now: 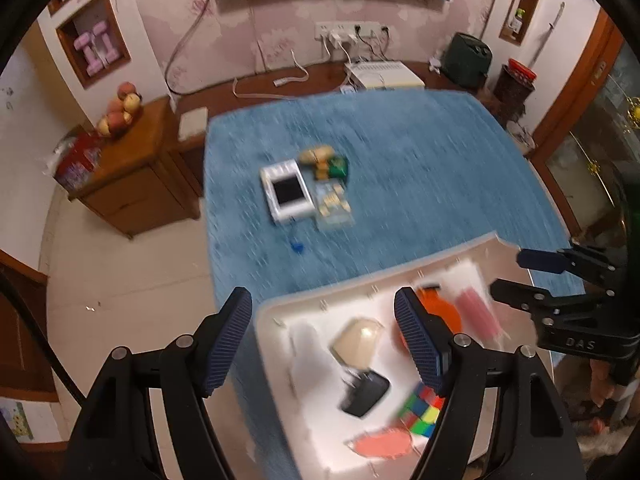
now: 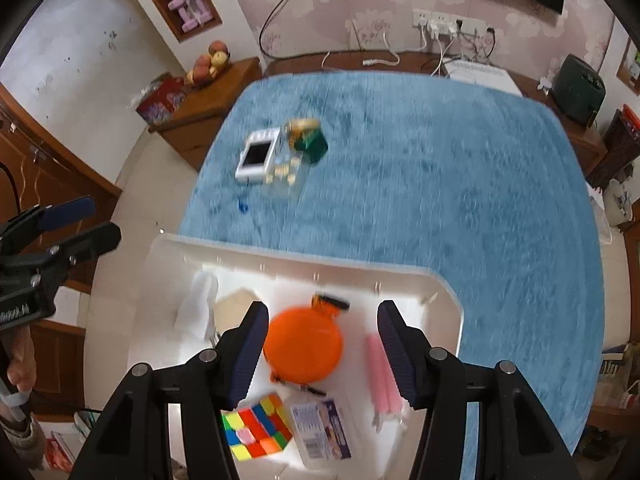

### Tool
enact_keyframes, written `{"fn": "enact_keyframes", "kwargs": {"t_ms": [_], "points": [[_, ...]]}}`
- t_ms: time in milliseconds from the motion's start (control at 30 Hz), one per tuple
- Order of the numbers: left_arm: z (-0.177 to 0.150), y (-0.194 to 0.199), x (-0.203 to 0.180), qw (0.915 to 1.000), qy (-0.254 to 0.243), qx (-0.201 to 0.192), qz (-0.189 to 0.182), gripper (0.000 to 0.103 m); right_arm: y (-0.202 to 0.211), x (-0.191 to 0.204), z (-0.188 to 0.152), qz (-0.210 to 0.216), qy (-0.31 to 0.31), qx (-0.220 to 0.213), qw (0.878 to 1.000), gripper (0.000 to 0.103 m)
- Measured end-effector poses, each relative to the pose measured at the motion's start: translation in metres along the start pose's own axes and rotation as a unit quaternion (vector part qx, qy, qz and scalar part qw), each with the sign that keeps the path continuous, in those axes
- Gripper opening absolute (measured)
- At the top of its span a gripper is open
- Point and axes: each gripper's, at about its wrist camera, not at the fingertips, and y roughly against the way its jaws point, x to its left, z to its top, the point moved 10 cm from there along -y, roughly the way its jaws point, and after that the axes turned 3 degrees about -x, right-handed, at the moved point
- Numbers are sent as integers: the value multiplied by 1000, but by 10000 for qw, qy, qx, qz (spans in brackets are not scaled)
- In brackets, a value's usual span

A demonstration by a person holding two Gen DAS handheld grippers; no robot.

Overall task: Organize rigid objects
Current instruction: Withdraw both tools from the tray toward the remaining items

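Note:
A white bin (image 1: 320, 300) (image 2: 400, 272) stands at the near edge of the blue cloth. It holds an orange round case (image 2: 304, 344) (image 1: 444, 312), a colour cube (image 2: 258, 426) (image 1: 420, 410), pink candles (image 2: 380, 372) (image 1: 480, 312), a black box (image 1: 364, 394), a beige piece (image 1: 356, 340) and a white-blue pack (image 2: 324, 432). A white device with a dark screen (image 1: 287, 192) (image 2: 258, 154), a clear box (image 1: 334, 204) (image 2: 286, 174) and a green box (image 1: 336, 166) (image 2: 314, 144) lie mid-cloth. My left gripper (image 1: 324, 344) and right gripper (image 2: 322, 354) hover open and empty over the bin.
The blue cloth (image 1: 420, 168) (image 2: 440, 160) covers the table. A small blue bit (image 1: 297, 246) lies near the device. A wooden cabinet with a fruit bowl (image 1: 120, 114) stands at the left. A wooden shelf with a white box (image 1: 382, 74) and cables runs behind.

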Motion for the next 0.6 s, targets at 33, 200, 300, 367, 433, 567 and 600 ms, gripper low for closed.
{"fn": "enact_keyframes", "kwargs": {"t_ms": [33,200,300,367,433,567,600], "points": [[10,2,6,10000,-16,-78,60,77,1,-1,7,-6,-11,-48,10000,58],[38,3,29,9992,-63,-290,283,77,1,-4,36,-50,-68,-180,9998,58],[48,-8,43,9992,5,-265,299,77,-5,-5,54,-88,-117,-202,9997,58],[54,-21,52,9995,87,-159,249,77,-13,-4,66,-17,-163,-173,9997,58],[56,-35,58,9996,170,-26,212,77,-22,-1,78,37,-192,-144,9997,58],[59,-67,66,9989,361,286,86,77,-47,7,102,62,-49,-134,9999,58],[61,-78,67,9984,430,370,18,77,-54,9,107,101,10,-127,9999,58]]}}
